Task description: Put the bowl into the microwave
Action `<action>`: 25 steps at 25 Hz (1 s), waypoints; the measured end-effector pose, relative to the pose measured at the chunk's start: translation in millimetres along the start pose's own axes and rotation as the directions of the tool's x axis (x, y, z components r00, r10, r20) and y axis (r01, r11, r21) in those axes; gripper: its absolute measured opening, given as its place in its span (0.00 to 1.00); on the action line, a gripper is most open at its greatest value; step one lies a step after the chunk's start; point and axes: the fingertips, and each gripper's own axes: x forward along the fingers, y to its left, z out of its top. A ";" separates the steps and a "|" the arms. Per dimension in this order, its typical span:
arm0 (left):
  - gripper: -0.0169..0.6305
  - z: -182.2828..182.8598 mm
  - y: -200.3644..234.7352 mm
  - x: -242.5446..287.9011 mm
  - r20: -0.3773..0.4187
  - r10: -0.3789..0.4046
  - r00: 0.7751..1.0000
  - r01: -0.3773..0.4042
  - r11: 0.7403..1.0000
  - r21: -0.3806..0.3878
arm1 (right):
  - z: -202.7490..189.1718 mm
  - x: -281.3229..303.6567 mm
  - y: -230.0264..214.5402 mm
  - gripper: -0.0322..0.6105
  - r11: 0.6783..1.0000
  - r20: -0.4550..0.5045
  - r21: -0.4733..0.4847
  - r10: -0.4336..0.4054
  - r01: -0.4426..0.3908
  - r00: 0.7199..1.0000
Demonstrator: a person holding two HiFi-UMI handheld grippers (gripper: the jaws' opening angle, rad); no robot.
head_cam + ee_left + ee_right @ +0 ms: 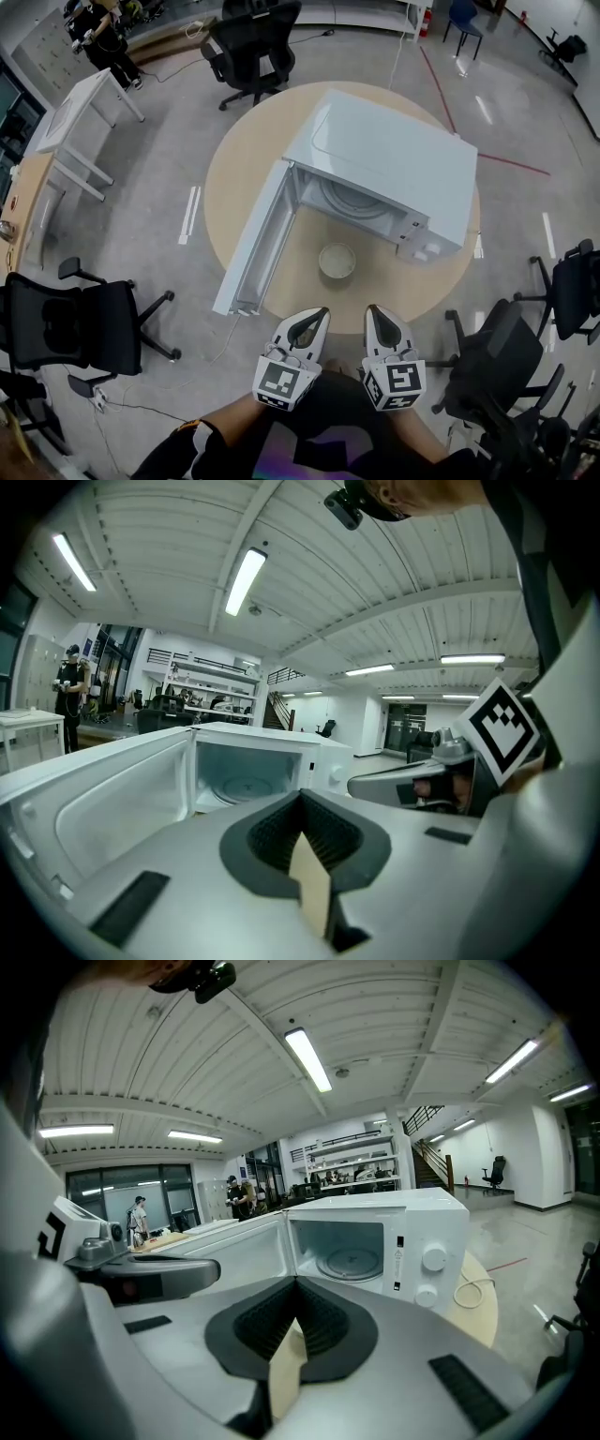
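A pale, empty bowl [337,261] sits on the round wooden table [234,178], just in front of the open cavity of the white microwave [394,159]. The microwave door [258,239] swings wide toward the left. My left gripper [322,312] and right gripper [373,311] hover side by side at the table's near edge, short of the bowl, both shut and empty. In the left gripper view, the left gripper [302,794] faces the microwave [253,771]. In the right gripper view, the right gripper [296,1281] faces the glass turntable [349,1263]. The jaws hide the bowl in both gripper views.
Black office chairs stand around the table: one at the left [84,323], one at the right [497,366], one behind [251,42]. A white side table [80,108] stands far left, with a person [98,33] beyond it. A power cable [473,1290] coils right of the microwave.
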 end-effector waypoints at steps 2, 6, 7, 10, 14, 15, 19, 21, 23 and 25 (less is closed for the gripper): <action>0.09 1.4 4.4 3.9 -0.001 -0.011 1.000 0.011 1.000 0.000 | 2.5 4.7 -1.2 0.07 1.000 -0.001 0.002 -0.010 0.010 1.000; 0.09 2.5 12.4 9.1 -0.003 -0.026 1.000 0.026 1.000 -0.002 | 7.3 11.2 -2.1 0.07 1.000 -0.002 0.001 -0.027 0.027 1.000; 0.09 2.9 14.1 10.2 -0.005 -0.029 1.000 0.029 1.000 -0.004 | 8.7 12.6 -2.1 0.07 1.000 -0.002 0.001 -0.030 0.030 1.000; 0.09 5.7 18.4 14.1 0.005 -0.039 0.999 0.039 0.999 0.001 | 12.6 16.3 -2.2 0.07 0.999 -0.005 0.002 -0.041 0.041 0.999; 0.09 8.4 22.3 16.7 0.004 -0.058 0.998 0.058 0.998 -0.015 | 14.7 20.3 -2.9 0.07 0.998 -0.009 -0.003 -0.057 0.057 0.998; 0.09 8.9 24.0 17.3 0.005 -0.062 0.998 0.062 0.998 -0.017 | 15.7 21.9 -2.6 0.07 0.998 -0.009 -0.005 -0.060 0.060 0.998; 0.09 13.8 32.0 22.4 0.029 -0.077 0.997 0.078 0.997 -0.012 | 19.3 30.6 -0.9 0.07 0.998 -0.010 -0.014 -0.069 0.069 0.998; 0.09 15.4 35.9 23.8 0.028 -0.083 0.996 0.083 0.996 -0.019 | 20.1 34.4 0.7 0.07 0.997 -0.013 -0.017 -0.075 0.075 0.997; 0.09 17.2 40.4 24.8 0.030 -0.088 0.996 0.089 0.996 -0.021 | 21.8 38.5 2.9 0.07 0.997 -0.016 -0.018 -0.081 0.081 0.997; 0.09 17.9 44.9 26.1 0.029 -0.094 0.995 0.094 0.995 -0.018 | 24.0 43.3 5.2 0.07 0.996 -0.018 -0.016 -0.088 0.087 0.996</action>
